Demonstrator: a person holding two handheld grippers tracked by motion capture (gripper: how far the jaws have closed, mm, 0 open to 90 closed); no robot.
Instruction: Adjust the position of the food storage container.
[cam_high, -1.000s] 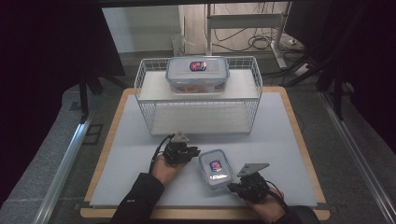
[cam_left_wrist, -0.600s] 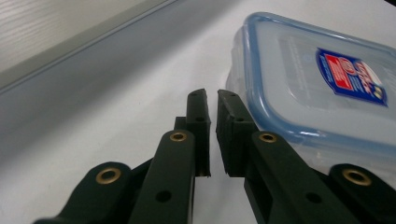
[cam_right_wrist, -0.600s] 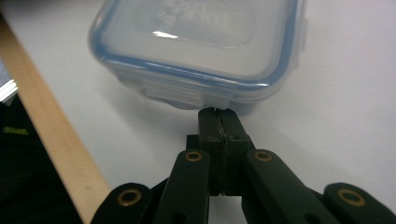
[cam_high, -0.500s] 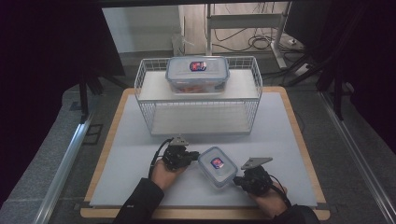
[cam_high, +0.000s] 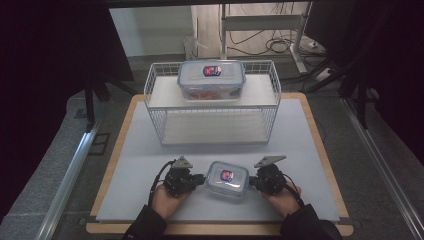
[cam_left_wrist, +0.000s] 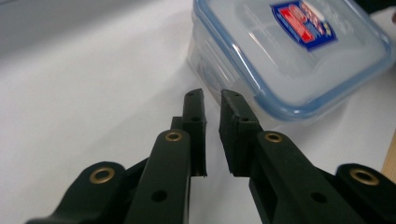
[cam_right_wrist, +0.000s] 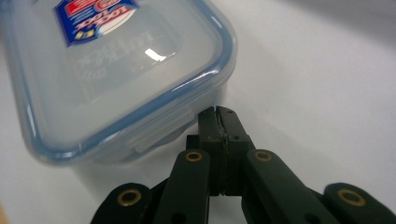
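Note:
A small clear container (cam_high: 227, 178) with a blue-rimmed lid and a red-and-blue label lies on the white mat near the front edge, long side across. My left gripper (cam_high: 202, 179) points at its left end. Its jaws have just been opening and stand a narrow gap apart, with nothing between them. In the left gripper view the container (cam_left_wrist: 289, 51) lies just past the left gripper (cam_left_wrist: 212, 95). My right gripper (cam_high: 251, 181) is shut and empty at the right end. In the right gripper view the right gripper (cam_right_wrist: 217, 111) touches the wall of the container (cam_right_wrist: 116, 70) under the lid's rim.
A white wire rack (cam_high: 212, 127) stands at the back of the mat (cam_high: 140, 155), with a larger lidded container (cam_high: 211, 80) on its top shelf. The mat lies on a wooden board (cam_high: 320, 145). Dark floor and metal rails run along both sides.
The small container has turned from a slanted position to lie crosswise between the grippers. The left hand came toward the front edge and the right hand moved a little away from it.

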